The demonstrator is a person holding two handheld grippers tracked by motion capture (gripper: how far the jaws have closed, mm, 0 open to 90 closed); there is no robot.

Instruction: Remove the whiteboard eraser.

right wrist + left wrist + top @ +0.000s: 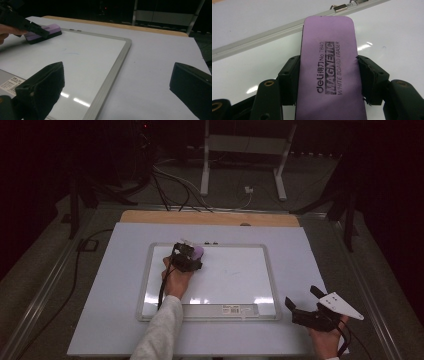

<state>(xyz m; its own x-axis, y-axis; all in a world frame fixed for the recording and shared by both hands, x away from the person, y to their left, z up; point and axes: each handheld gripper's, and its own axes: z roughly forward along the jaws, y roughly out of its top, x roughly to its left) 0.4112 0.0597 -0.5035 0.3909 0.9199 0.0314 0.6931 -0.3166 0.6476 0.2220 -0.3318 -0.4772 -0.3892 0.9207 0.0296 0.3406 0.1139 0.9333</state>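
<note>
Left claw pinching purple eraser by its long sides, near whiteboard upper left frame; faint marks toward center-right; right claw spread, idle lower right.

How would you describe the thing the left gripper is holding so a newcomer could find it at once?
On the white table sits a framed whiteboard; near the board's far edge, left of centre, the left gripper clamps a purple eraser. It is the one coloured block on the board, printed "MAGNETIC WHITE BOARD ERASER" in black.
</note>
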